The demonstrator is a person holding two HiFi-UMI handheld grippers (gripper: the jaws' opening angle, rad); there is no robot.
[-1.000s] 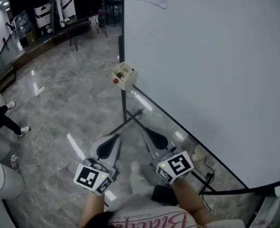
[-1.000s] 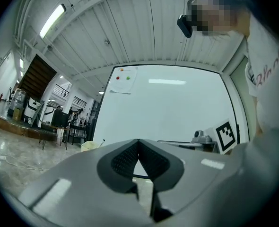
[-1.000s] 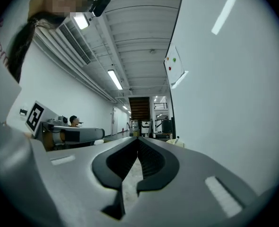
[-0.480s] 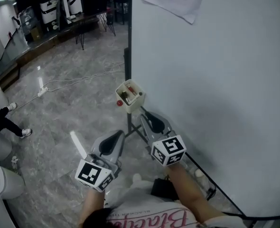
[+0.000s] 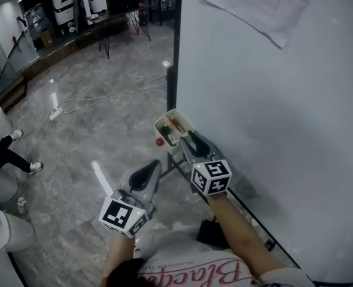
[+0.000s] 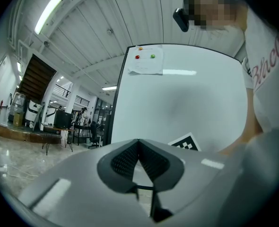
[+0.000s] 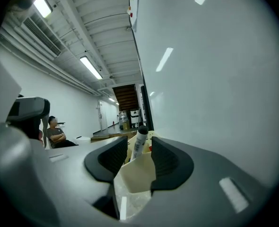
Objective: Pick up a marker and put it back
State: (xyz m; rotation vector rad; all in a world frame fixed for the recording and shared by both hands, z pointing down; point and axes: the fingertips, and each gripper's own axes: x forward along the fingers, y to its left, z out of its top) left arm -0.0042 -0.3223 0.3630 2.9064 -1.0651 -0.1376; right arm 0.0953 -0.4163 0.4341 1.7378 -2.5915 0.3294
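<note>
A cream marker box [image 5: 169, 128] hangs at the left edge of the whiteboard [image 5: 272, 100], with a red marker [image 5: 176, 124] and a dark one inside. My right gripper [image 5: 188, 137] has its tips at the box's near side. In the right gripper view its jaws are opening, and a white marker with a black cap [image 7: 139, 143] stands in the box [image 7: 132, 174] in the gap between them, untouched by the pads. My left gripper [image 5: 154, 164] hangs lower left over the floor, shut and empty [image 6: 138, 143].
A paper sheet [image 5: 254, 2] is pinned high on the whiteboard. A red knob [image 5: 160, 142] sits under the box. A white cable [image 5: 105, 97] runs across the grey floor. White bins [image 5: 6, 229] and a person's legs [image 5: 3, 157] are far left.
My right gripper has moved forward and up from near my body to the marker box. The left gripper has stayed low and shut.
</note>
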